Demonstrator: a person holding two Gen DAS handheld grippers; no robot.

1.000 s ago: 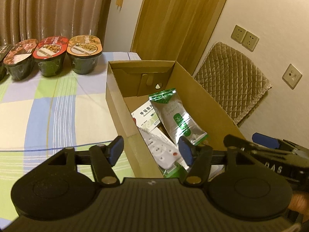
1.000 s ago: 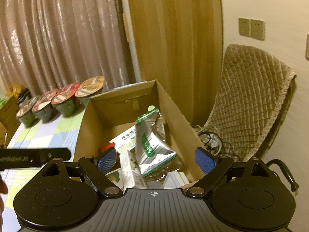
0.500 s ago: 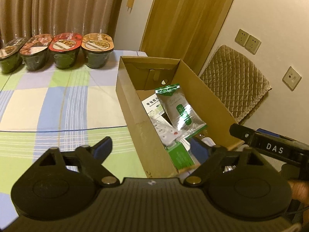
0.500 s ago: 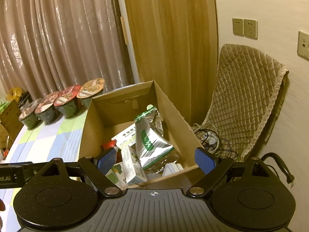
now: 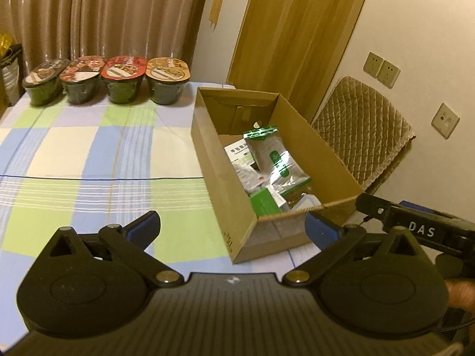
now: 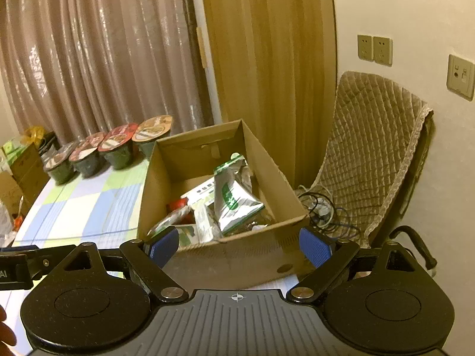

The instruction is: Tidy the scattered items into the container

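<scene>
Now, centre frame: open brown cardboard box (image 5: 297,160) holds the gathered packets | our left gripper (image 5: 231,227) and right gripper (image 6: 239,247) gape empty, drawn back since tidying looks finished.

black ribbed claw (image 5: 231,227), blue pads (image 5: 317,227), brass screws

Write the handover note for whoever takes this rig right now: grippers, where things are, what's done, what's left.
Left gripper: open, empty, held short of the box's near corner.
Right gripper: open, empty, facing the box's near wall.
Cardboard box stands on the checked tablecloth, at its right edge. Inside: a silver-green pouch, a white medicine carton, a green packet, a red item, and more underneath that I cannot identify.
Done: no loose small items show on the cloth.
Left: four lidded bowls stand in a row at the far edge; whether they belong in the box is unclear.
</scene>
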